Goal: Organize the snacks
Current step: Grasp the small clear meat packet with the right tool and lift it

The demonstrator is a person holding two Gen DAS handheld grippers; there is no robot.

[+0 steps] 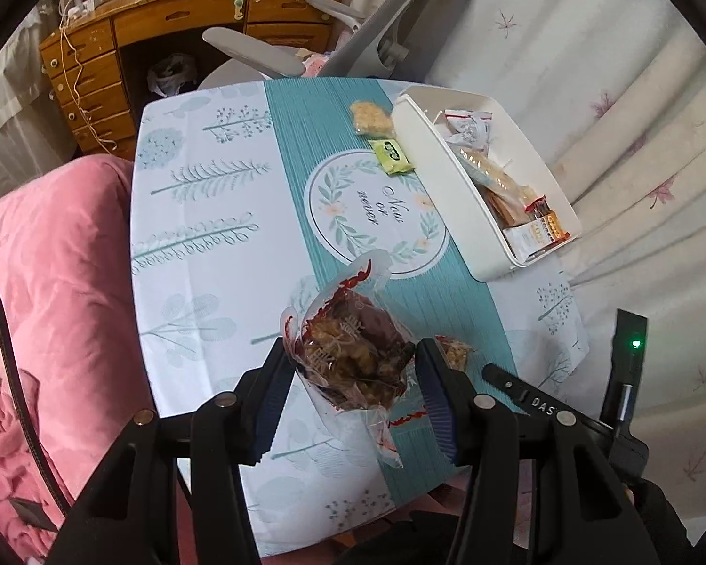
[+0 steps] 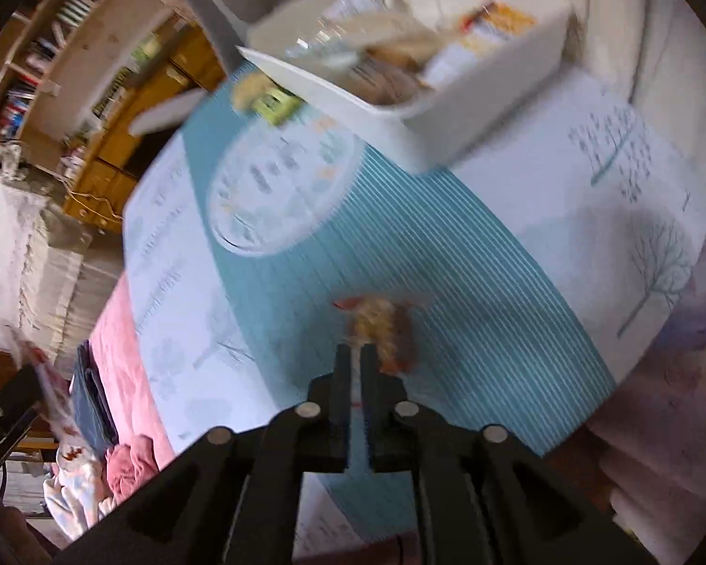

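My left gripper (image 1: 353,358) is shut on a clear bag of brown snacks with red trim (image 1: 348,353), held above the table (image 1: 202,216). A white bin (image 1: 428,141) holding several wrapped snacks stands at the table's far right; it also shows in the right wrist view (image 2: 447,108). Beside it lie a pale crispy snack pack (image 1: 372,117) and a green packet (image 1: 391,155). My right gripper (image 2: 356,353) is nearly closed, its tips at a small snack pack (image 2: 386,329) on the teal stripe; that view is blurred. The same pack (image 1: 454,351) shows behind my left gripper's right finger.
A pink blanket (image 1: 56,292) lies left of the table. A grey office chair (image 1: 306,52) and a wooden desk (image 1: 164,14) stand behind it. White maple-leaf bedding (image 1: 635,94) is on the right.
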